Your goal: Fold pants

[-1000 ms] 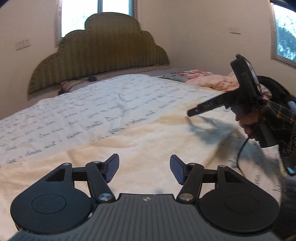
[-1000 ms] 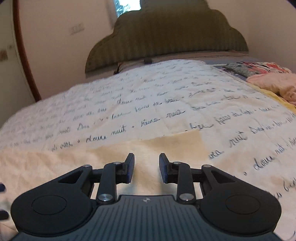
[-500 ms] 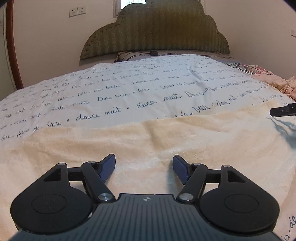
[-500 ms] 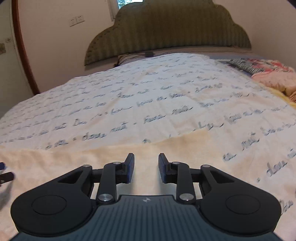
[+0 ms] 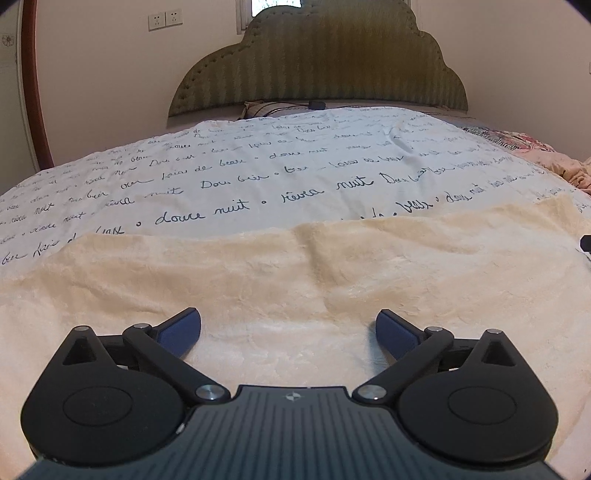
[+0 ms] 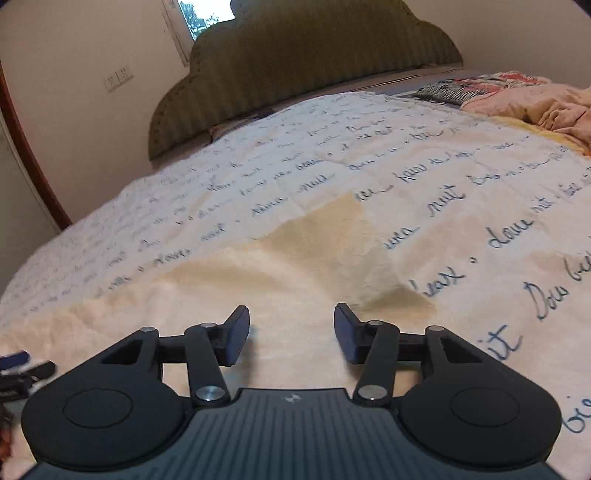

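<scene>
Left wrist view: left gripper (image 5: 289, 330) spread wide, empty, low over the cream fleece pants (image 5: 295, 280), which lie flat across the near part of the bed on a white cover (image 5: 280, 173) printed with script. A crease runs up the middle of the far edge, probably where the two legs meet. Wide spread suggests readiness to take an edge. Green headboard (image 5: 317, 62) behind, sockets (image 5: 165, 20) on the wall, pink bedding (image 5: 546, 158) far right. Right wrist view: right gripper (image 6: 291, 338) parted less widely, also empty, just above the pants (image 6: 280, 273) near their right-hand corner, likely lined up for a pinch there. Left gripper tip (image 6: 14, 363) shows at the left edge. Window (image 6: 205, 14) beside the headboard (image 6: 306, 59)
</scene>
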A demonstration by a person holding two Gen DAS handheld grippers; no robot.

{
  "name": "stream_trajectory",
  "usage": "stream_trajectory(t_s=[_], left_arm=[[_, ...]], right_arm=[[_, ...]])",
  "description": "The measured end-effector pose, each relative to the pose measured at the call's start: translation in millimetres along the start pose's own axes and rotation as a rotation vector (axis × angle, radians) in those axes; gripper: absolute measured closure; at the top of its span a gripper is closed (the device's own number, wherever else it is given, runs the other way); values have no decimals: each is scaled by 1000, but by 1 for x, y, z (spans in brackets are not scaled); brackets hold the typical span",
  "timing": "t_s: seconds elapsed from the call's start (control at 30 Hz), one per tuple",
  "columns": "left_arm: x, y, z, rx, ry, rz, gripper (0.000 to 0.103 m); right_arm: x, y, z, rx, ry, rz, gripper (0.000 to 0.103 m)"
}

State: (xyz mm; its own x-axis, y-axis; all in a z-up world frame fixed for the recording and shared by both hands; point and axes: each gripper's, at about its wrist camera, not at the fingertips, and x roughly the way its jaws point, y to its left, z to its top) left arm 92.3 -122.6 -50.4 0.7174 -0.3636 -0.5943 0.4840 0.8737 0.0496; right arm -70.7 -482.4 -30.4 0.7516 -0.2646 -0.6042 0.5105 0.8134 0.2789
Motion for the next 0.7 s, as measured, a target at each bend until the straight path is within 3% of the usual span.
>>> stream_trajectory(t_s=[0.1,0.17,0.3,0.4,0.53,0.7], left_arm=[[0,2,-1,-9,-2,-6,0],[0,2,-1,-8,-3,-5,0],[0,2,-1,-8,-4,-6,0],[0,1,-1,-9,-4,-6,0],[-1,1,-1,-9,-4,-6,0],[-1,1,-1,-9,-5,-6,0]], right_arm=[[-25,-18,0,152,-122,-87,53],[-45,-34,-3,276,-174,-44,51],[-62,-55,-18,477,-97,160,51],[-61,-56,-34,552,6,242,51],[-50,-49,-46,566,74,289,51],[-29,-52,-41,596,9,284,52]])
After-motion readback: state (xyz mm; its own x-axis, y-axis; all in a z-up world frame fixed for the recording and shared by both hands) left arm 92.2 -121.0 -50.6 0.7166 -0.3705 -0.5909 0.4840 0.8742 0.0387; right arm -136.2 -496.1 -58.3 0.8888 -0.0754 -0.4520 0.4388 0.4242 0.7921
